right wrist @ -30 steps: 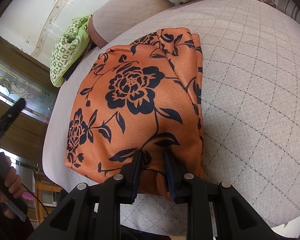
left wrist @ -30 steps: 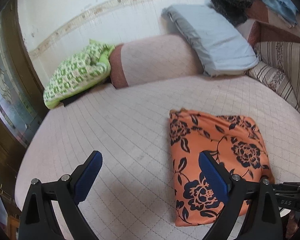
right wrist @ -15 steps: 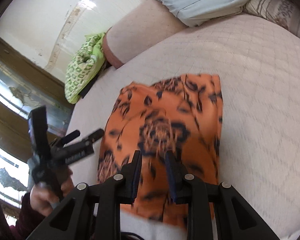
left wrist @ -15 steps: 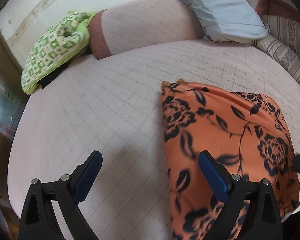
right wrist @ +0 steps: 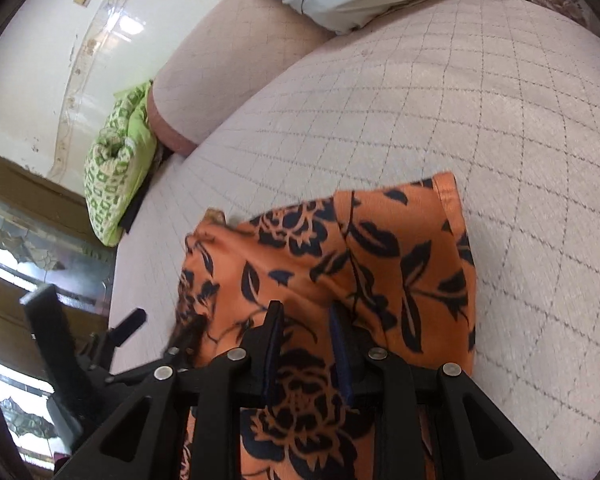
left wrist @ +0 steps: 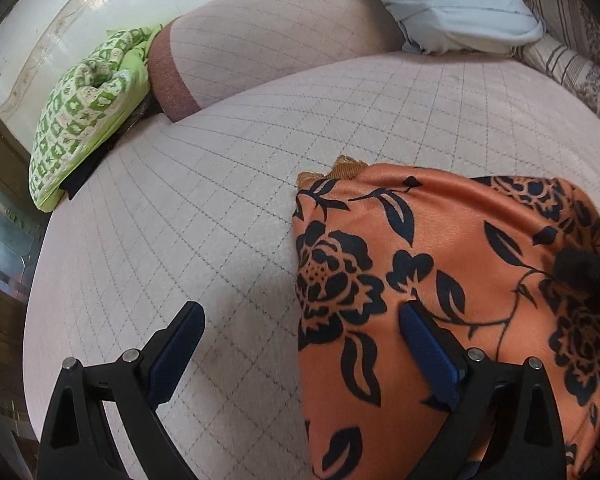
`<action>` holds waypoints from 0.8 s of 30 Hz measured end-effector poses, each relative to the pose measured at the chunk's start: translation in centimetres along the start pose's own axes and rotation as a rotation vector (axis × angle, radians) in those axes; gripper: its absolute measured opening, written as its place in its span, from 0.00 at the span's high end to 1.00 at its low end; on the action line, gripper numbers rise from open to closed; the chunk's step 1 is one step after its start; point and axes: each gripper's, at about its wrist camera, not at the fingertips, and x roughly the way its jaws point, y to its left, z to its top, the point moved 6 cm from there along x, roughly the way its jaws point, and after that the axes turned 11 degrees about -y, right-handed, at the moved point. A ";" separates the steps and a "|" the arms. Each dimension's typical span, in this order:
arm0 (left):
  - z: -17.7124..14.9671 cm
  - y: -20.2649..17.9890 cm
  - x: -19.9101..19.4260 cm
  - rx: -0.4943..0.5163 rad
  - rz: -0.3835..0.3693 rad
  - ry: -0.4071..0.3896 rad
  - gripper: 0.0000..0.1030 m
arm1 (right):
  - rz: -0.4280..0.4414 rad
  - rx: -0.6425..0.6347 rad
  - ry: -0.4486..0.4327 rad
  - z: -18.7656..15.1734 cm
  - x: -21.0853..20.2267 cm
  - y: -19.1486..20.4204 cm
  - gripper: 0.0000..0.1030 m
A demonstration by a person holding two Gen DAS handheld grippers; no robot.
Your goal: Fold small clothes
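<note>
While the right tool [right wrist: 304, 344] is clenched on the near hem of the cloth [left wrist: 440, 280], the fold is best made by carrying that hem low and straight toward the far edge, so the layers land square and do not bunch. The cloth lies on the bed [left wrist: 220, 200] toward its near edge, already doubled, its far corners flat. The left tool [left wrist: 300, 344] is released, jaws wide, straddling the cloth's left edge: one finger over bare bed, the other over the print. It would do well to press or pinch that edge as an anchor. Both tools point forward and tilt down toward the bed; the right one sits close over the fabric.
</note>
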 end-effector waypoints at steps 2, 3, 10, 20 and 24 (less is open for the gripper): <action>0.0 0.4 -0.6 -0.022 -0.008 0.002 0.04 | 0.010 0.005 -0.011 0.2 -0.4 0.2 0.74; -0.2 0.6 -1.4 -0.032 -0.019 -0.002 0.04 | 0.017 -0.001 -0.019 0.1 -0.8 0.4 0.74; -3.2 1.5 -6.7 -0.051 -0.073 -0.033 0.04 | 0.041 -0.066 -0.029 -1.9 -5.4 1.0 0.74; -8.4 0.1 -8.9 0.005 -0.072 -0.024 0.04 | -0.008 -0.074 0.035 -6.9 -7.6 -0.4 0.73; -9.4 -0.3 -9.3 0.015 -0.077 -0.027 0.04 | -0.007 -0.063 0.034 -8.4 -8.7 -0.8 0.73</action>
